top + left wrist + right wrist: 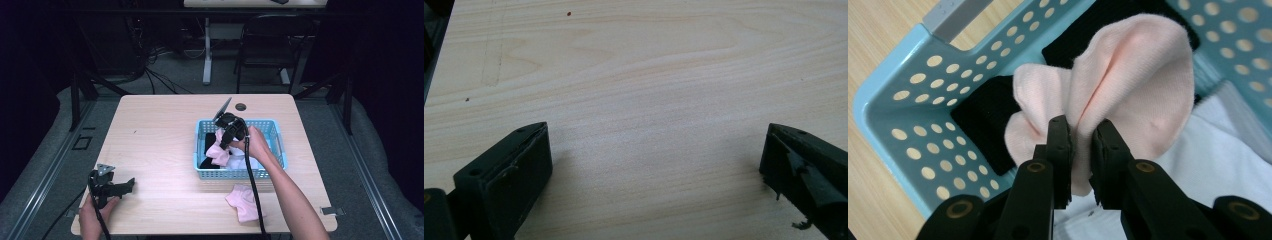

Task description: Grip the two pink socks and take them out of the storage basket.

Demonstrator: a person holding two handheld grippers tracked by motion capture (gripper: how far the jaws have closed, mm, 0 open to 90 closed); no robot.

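- One light wooden table carries everything; its grain also runs under the left gripper view.
- Pale blue perforated basket sits on the right half of the table, round holes in its walls, seen close in the right gripper view.
- Inside the basket: black fabric against the near-left wall and white fabric toward the person's side; which garments they are cannot be told.
- Pink sock, bunched and folded, is lifted above the basket contents, pinched at its lower fold. In the high view it hangs over the basket interior.
- Second pink sock lies flat on the table, just outside the basket's front wall, near the table's front edge.
- Right gripper: jaws clamped on the pink sock, fabric squeezed between the pads; held over the basket with its cable trailing toward the person.
- Left gripper: rests at the table's front-left corner, well apart from the basket; jaws stand wide apart with bare wood between them.
- Small round hole in the tabletop lies just behind the basket.
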